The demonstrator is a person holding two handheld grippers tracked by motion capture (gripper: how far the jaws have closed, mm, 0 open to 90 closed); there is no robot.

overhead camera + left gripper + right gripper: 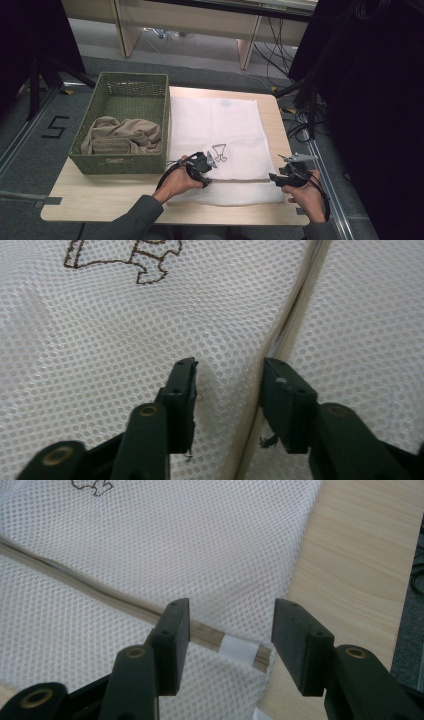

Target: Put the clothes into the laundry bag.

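Wooden table [100, 200]: green basket [125, 160] beside mesh bag [220, 125]

Left gripper [209, 164] fingers spread apart; right gripper [280, 176] fingers likewise.

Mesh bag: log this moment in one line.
mesh bag flat on table | left hand-held gripper open astride zipper | right hand-held gripper open over zipper end
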